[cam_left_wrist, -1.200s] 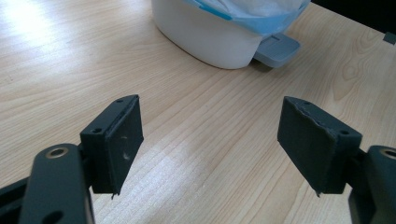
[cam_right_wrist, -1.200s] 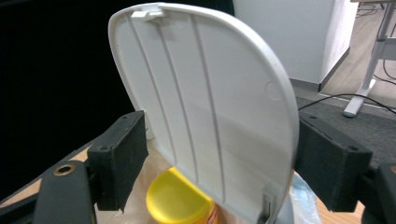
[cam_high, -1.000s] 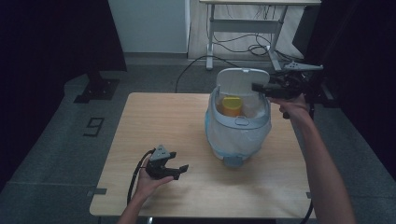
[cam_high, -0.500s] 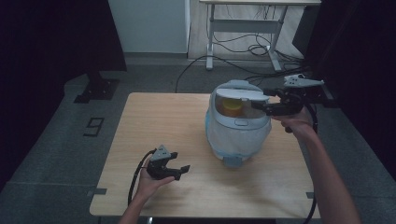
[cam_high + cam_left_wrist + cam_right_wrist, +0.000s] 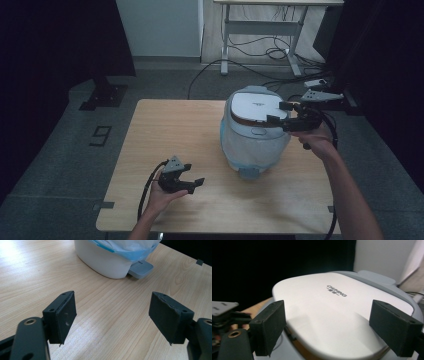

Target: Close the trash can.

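A white and grey pedal bin [image 5: 252, 145] with a blue bag liner stands right of centre on the wooden table [image 5: 165, 125]. Its lid [image 5: 255, 107] lies almost flat, with a thin gap at the front edge. My right gripper [image 5: 278, 113] is open at the lid's right edge, its jaws just above it. In the right gripper view the lid [image 5: 337, 307] spreads out below and between the jaws of that gripper [image 5: 334, 327]. My left gripper [image 5: 194, 175] rests open on the table at the front left. In the left gripper view it [image 5: 112, 315] faces the bin's base [image 5: 105, 262], holding nothing.
The bin's grey foot pedal [image 5: 141, 268] sticks out at its front. Beyond the table stand a desk frame [image 5: 260, 35] with loose cables on the floor and dark curtains on both sides. Bare tabletop stretches left of the bin.
The bin lid has swung down from upright to almost shut, hiding the yellow contents. My right gripper came down and leftward with it. The left gripper has stayed put.
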{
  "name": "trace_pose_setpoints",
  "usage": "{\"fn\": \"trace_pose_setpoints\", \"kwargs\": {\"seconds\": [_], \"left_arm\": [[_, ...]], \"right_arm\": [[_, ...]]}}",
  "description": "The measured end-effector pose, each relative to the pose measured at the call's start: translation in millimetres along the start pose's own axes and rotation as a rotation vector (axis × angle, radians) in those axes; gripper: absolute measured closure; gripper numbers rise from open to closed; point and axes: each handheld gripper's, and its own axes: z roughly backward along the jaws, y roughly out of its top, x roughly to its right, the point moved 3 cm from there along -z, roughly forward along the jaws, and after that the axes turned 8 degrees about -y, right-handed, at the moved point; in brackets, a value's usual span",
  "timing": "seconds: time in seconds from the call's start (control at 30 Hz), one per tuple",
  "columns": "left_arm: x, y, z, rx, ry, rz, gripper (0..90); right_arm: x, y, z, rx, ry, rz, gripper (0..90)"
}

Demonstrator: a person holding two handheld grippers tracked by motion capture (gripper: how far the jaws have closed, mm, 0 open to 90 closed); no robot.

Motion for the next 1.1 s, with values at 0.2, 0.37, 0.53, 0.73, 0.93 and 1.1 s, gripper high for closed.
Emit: {"fn": "trace_pose_setpoints", "kwargs": {"seconds": [0.2, 0.37, 0.53, 0.73, 0.93, 1.1], "left_arm": [[-0.8, -0.6, 0.1, -0.001, 0.002, 0.004, 22.0], [0.1, -0.4, 0.0, -0.005, 0.004, -0.001, 22.0], [0.7, 0.2, 1.2, 0.001, 0.006, -0.001, 22.0], [-2.0, -0.1, 2.8, 0.006, 0.010, 0.005, 22.0], [-5.9, -0.9, 6.0, 0.017, 0.020, 0.016, 22.0], [-4.9, -0.2, 7.3, 0.024, 0.022, 0.015, 22.0]], "right_arm": [[-7.1, -5.6, -9.0, -0.035, -0.099, 0.068, 13.7], [-9.9, -8.8, -9.2, -0.033, -0.137, 0.084, 15.7], [-12.8, -9.2, -7.8, -0.035, -0.165, 0.072, 15.9], [-12.9, -10.8, 3.2, -0.004, -0.175, 0.057, 17.0], [-19.8, -15.0, 30.3, 0.052, -0.171, 0.046, 17.4], [-29.6, -25.5, 51.7, 0.079, -0.181, 0.061, 18.2]]}}
